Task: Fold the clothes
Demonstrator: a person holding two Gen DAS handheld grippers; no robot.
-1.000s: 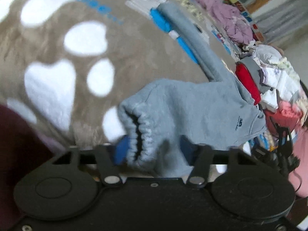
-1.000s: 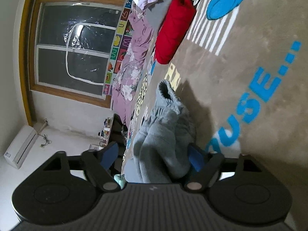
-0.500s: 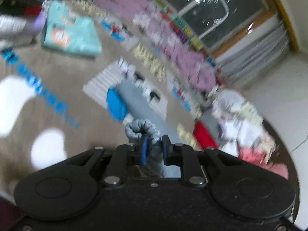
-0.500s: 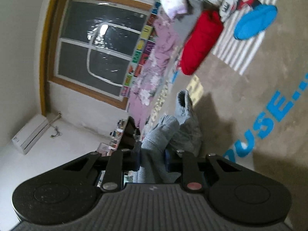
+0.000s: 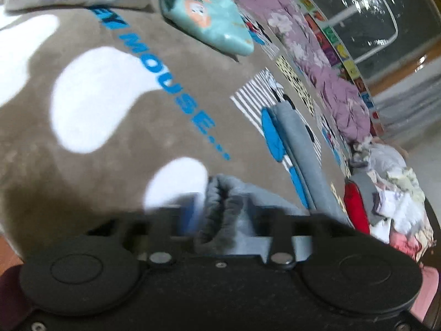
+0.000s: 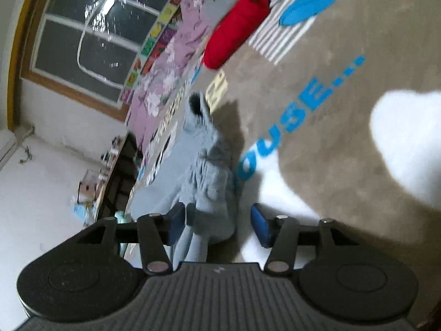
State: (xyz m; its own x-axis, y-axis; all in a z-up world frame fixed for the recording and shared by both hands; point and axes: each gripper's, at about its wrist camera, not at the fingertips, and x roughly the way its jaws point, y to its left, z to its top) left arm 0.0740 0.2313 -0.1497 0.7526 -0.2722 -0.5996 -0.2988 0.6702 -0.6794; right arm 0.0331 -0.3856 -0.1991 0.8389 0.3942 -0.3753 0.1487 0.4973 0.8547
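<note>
Both wrist views sit low and close over the brown Mickey Mouse blanket point(image 5: 115, 149), each looking forward along its own tool. The left view faces the dark window point(image 5: 366, 22) beyond the blanket; the right view point(image 6: 344, 143) is rolled sideways. Both share the blanket's blue lettering point(image 5: 176, 93) and the window point(image 6: 93, 41).

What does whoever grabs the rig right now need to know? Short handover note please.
Left gripper: jaws just opened, gathered edge of the grey garment between them, not clamped.
Right gripper: jaws just opened, bunched grey fabric between the pads, right pad clear of it.
Garment lies stretched long on the brown blanket.
Done: not clear.
Left: folds not visibly finished; clothes pile waits.
</note>
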